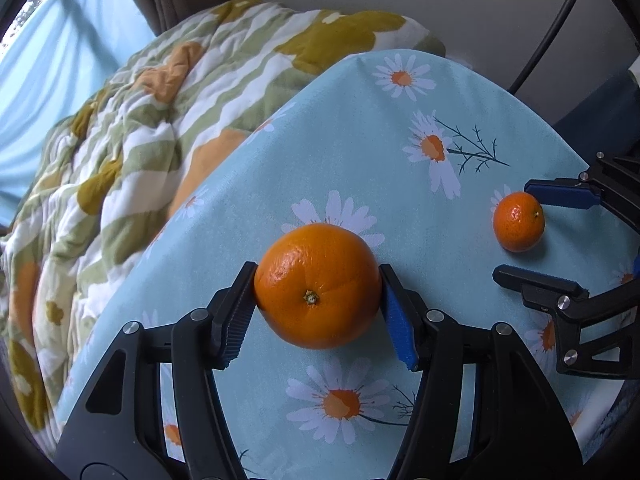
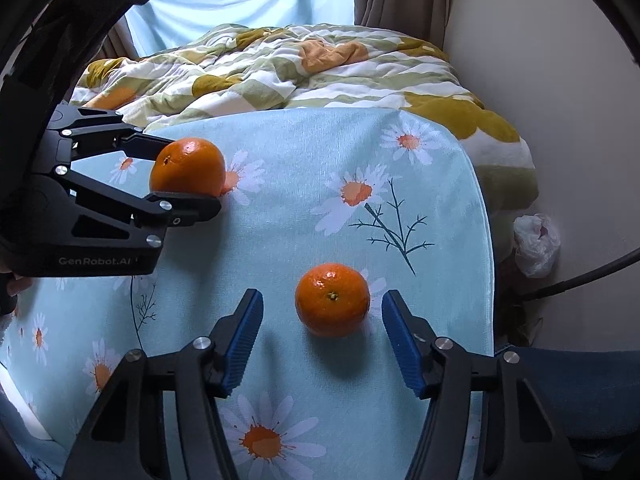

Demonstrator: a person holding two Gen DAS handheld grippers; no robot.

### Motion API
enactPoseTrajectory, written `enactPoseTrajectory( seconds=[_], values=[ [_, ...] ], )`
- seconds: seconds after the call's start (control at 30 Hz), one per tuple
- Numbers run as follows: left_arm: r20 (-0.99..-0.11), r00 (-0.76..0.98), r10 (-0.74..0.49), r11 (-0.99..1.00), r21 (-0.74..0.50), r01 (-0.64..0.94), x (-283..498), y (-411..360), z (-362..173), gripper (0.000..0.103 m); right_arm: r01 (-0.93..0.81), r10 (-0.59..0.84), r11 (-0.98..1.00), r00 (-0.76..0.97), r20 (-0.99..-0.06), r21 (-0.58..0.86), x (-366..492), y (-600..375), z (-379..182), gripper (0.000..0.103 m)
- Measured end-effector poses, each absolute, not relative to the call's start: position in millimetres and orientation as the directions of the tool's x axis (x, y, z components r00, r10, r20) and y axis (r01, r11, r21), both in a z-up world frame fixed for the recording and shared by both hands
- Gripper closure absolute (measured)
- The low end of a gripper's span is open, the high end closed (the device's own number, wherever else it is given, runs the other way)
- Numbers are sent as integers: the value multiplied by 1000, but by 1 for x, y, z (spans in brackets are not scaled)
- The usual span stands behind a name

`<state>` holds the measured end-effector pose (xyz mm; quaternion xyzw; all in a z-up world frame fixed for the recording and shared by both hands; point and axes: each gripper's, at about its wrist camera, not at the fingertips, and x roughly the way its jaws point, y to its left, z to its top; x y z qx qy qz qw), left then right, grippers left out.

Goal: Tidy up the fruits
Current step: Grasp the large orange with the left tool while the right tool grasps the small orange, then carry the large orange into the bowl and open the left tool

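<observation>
Oranges are what this is about, and through the left wrist camera the large orange [image 1: 318, 286] is sitting on the daisy-print desk [image 1: 360, 128] with the left claw [image 1: 318, 304] closed on its flanks, black pad against one side and blue pad against the other, so I am reading this as a grip taken and a lift not yet begun, since the fruit is resting on the cloth with its shadow tight beneath it. Off to the side in the same view the small mandarin [image 1: 519, 221] is lying near the desk's edge, with the right claw [image 1: 532, 236] reaching in around it and daylight showing between fruit and fingers. Behind the desk a rumpled quilt [image 1: 140, 128] is covering a bed. Turning to the right wrist camera, the small mandarin [image 2: 332, 299] is sitting between the two blue pads of the right claw [image 2: 322, 334], which is standing open with a clear gap on either side; nothing is being held there. Further back the left claw [image 2: 188, 178] is clamping the large orange [image 2: 188, 167]. My guess is that the next move calls for the right pads to meet the mandarin squarely at its widest part, gently, because it looks ready to roll toward the desk's edge.
</observation>
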<state>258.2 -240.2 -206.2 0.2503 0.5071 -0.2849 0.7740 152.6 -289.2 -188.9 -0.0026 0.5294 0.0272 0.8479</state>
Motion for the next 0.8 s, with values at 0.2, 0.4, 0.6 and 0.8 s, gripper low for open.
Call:
enactPoseTrajectory(
  seconds=[0.2,0.4,0.6,0.8],
  values=[
    [-925,335,-181,737,97,668,255,-237,-206,38,-71,47,997,431,-901,18,154,-293,-192,69],
    [-914,356,-194,783,74,617,248,-224,-200,38,-102,62,995,455,-888,17,151,-292,-184,69],
    [-897,396,-195,833,61,550,237,-201,-179,38,-143,81,990,488,-869,12,150,-280,-166,69],
    [-872,449,-196,882,43,469,223,-163,-153,38,-215,109,977,522,-846,-7,149,-250,-138,69]
  ],
)
